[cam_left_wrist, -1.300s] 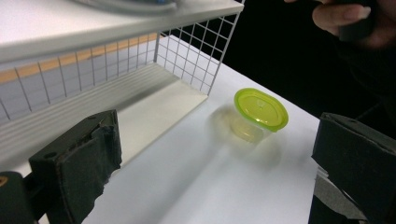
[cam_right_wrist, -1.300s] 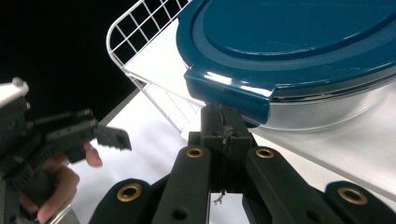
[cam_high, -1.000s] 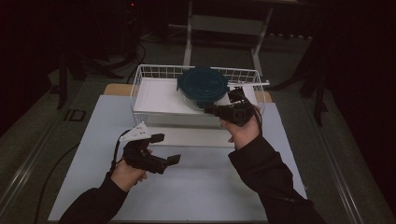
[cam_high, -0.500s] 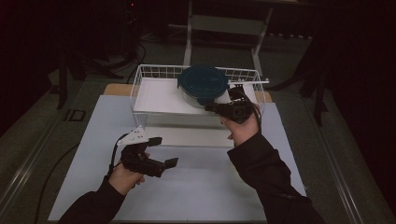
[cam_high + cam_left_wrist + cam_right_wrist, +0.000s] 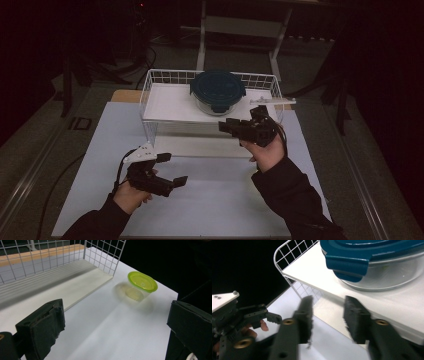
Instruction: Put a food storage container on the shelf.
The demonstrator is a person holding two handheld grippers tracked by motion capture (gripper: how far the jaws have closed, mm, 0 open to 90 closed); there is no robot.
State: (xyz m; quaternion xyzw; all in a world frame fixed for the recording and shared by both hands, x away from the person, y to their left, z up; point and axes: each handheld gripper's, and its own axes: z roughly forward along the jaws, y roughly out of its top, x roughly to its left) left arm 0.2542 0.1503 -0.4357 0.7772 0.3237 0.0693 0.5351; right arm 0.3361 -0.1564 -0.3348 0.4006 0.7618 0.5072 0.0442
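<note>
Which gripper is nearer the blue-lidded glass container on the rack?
Right gripper, open, just in front of the container. Left gripper sits farther back over the table.

The container [image 5: 218, 92] has a dark teal-blue lid over a clear glass body. It sits in a white wire basket [image 5: 150, 87] with a square grid pattern and a plain white shelf. The table mat [image 5: 100, 135] is pale bluish white. The tub [image 5: 141, 286] is clear with a lime-green lid. Both the left gripper [image 5: 170, 170] and the right gripper [image 5: 227, 125] are black; the left carries a light grey plate. The sleeves [image 5: 295, 200] are black.
</note>
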